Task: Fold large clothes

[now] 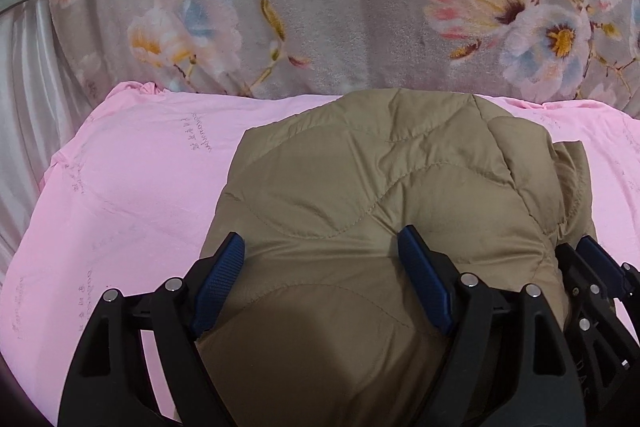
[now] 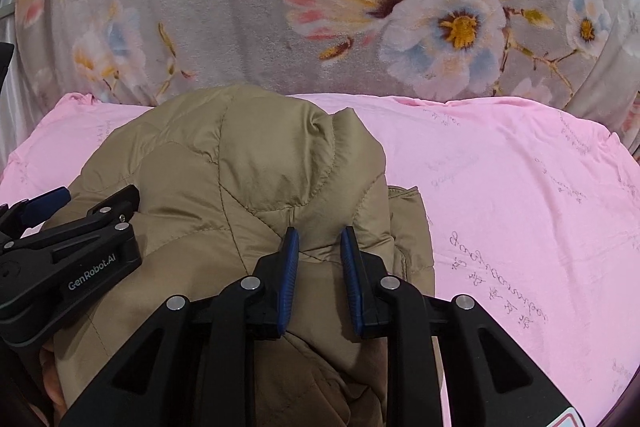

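A tan quilted jacket [image 1: 360, 187] lies bundled on the pink sheet [image 1: 132, 187]; it also shows in the right wrist view [image 2: 224, 179]. My left gripper [image 1: 320, 243] is open wide, its blue pads [image 1: 222, 279] pressing down on either side of a stretch of the jacket. My right gripper [image 2: 319, 237] is partly closed, with a fold of the jacket's right edge between its blue pads [image 2: 290, 267]. Each gripper shows in the other's view: the right one [image 1: 592, 267] and the left one [image 2: 80, 239].
A grey blanket with large flower prints [image 1: 340, 7] lies behind the pink sheet, also in the right wrist view [image 2: 240, 7]. White curtain-like cloth [image 1: 24, 87] hangs at the far left. The pink sheet [image 2: 520, 207] stretches right of the jacket.
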Motion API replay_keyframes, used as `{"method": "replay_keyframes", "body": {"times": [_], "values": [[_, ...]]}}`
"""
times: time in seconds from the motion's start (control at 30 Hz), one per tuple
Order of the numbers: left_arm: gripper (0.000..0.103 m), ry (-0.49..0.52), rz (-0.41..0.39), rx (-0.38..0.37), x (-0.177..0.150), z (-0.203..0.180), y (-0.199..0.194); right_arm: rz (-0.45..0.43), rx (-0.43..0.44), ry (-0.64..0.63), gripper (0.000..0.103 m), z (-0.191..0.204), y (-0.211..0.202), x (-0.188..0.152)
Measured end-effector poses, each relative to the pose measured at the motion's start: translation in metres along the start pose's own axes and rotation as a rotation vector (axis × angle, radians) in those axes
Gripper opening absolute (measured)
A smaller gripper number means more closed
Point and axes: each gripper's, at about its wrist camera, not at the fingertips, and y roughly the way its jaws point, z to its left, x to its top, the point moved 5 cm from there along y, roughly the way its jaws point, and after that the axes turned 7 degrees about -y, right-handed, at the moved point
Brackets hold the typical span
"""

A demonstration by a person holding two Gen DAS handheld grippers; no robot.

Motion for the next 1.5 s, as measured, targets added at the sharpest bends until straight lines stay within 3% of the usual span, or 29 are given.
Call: {"method": "replay_keyframes", "body": {"times": [0.77, 0.83, 0.9, 1.0, 1.23, 1.5], "values": [[0.078, 0.003, -0.029, 0.019, -0.003, -0.006, 0.003, 0.020, 0.037, 0.048, 0.021, -0.006, 0.004, 0.001], [0.078, 0.007, -0.018, 0.012, -0.004, -0.002, -0.004, 0.038, 0.032, 0.041, 0.022, -0.007, -0.009, 0.000], [0.079, 0.014, -0.012, 0.014, -0.009, 0.003, -0.020, 0.030, 0.040, 0.040, 0.032, -0.007, -0.035, -0.003], [0.084, 0.005, 0.006, -0.003, -0.021, 0.013, -0.050, 0.042, 0.101, 0.049, 0.037, -0.002, -0.071, -0.019], [0.084, 0.025, 0.055, -0.013, -0.062, 0.025, -0.088, 0.112, 0.113, 0.054, 0.042, 0.004, -0.092, -0.077], [0.084, -0.009, 0.114, -0.035, -0.108, 0.044, -0.121, 0.141, 0.047, 0.027, 0.043, -0.003, -0.135, -0.107]]}}
